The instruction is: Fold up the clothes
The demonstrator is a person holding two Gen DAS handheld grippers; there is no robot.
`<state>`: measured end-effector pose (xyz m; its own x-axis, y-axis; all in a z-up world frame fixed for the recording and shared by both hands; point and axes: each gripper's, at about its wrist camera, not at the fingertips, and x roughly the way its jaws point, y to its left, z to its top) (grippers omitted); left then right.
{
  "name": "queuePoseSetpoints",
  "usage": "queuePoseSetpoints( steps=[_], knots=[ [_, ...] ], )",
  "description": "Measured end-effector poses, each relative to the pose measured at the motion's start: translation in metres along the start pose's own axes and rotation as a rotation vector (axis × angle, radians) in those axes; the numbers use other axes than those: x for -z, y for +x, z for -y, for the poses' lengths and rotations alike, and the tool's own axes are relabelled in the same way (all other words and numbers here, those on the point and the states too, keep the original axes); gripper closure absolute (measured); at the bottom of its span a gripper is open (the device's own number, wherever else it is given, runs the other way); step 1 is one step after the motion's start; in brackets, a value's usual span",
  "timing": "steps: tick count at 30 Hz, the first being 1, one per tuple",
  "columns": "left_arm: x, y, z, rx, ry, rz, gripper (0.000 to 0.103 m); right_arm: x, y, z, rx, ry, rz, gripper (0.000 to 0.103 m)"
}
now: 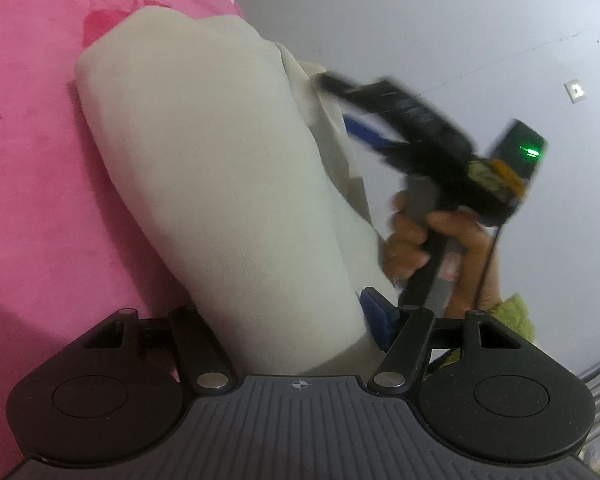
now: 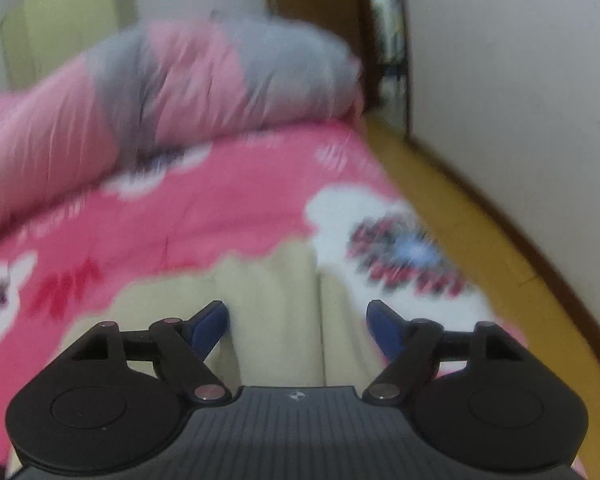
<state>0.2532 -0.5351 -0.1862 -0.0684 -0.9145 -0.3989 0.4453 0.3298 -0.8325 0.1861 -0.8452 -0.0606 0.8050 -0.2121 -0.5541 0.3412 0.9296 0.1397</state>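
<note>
In the left wrist view, the pink bedspread (image 1: 28, 160) fills the left half, and the cream garment (image 1: 220, 184) lies across the middle as a long folded bundle running from upper left down to the lower centre. It passes between the left tongs (image 1: 296, 336), whose blue right pad (image 1: 376, 320) sits just beside the cloth's edge. The left pad is hidden under the cloth, so I cannot tell whether these tongs pinch it. Further right, a hand (image 1: 428, 240) carries the right tongs (image 1: 340, 100), blurred, at the garment's far edge.

In the right wrist view the garment (image 2: 276, 304) lies on the flowered bedspread (image 2: 220, 208) at lower centre, a crease running down it. The right tongs (image 2: 298, 320) stand open, both blue pads clear of the cloth with the fabric between them. A rolled quilt (image 2: 180, 80) lies at the upper left.

The fold looks partly made. To do it well, I judge that:
1. The 2 tongs should take matching edges.
2. All layers should be caught in each grip.
3. The cloth should be kept taut so the fold lands square, without dragging the bedspread.
</note>
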Motion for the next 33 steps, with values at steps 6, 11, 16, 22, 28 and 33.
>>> queuePoseSetpoints(
  steps=[6,11,16,22,28,33],
  knots=[
    [0.022,-0.064,0.01,-0.063,0.106,0.056,0.029,-0.006,-0.085,0.003,0.146,0.093,0.231,0.04],
    [0.027,-0.115,0.016,-0.17,0.26,0.179,0.029,0.033,-0.126,-0.028,0.054,0.028,0.241,0.074],
    [0.027,-0.108,0.031,-0.297,0.371,0.201,0.03,0.107,-0.076,-0.005,0.135,0.148,0.024,0.079],
    [-0.004,-0.072,0.073,-0.347,0.591,0.25,0.03,0.087,-0.094,-0.014,0.144,0.164,0.095,0.078],
    [0.013,0.001,0.083,-0.442,0.811,0.209,0.024,0.032,-0.068,-0.056,-0.029,-0.038,0.11,0.079],
    [0.02,0.002,0.078,-0.411,0.902,0.202,0.022,0.065,-0.009,-0.022,0.06,-0.023,-0.064,0.081]
  ],
)
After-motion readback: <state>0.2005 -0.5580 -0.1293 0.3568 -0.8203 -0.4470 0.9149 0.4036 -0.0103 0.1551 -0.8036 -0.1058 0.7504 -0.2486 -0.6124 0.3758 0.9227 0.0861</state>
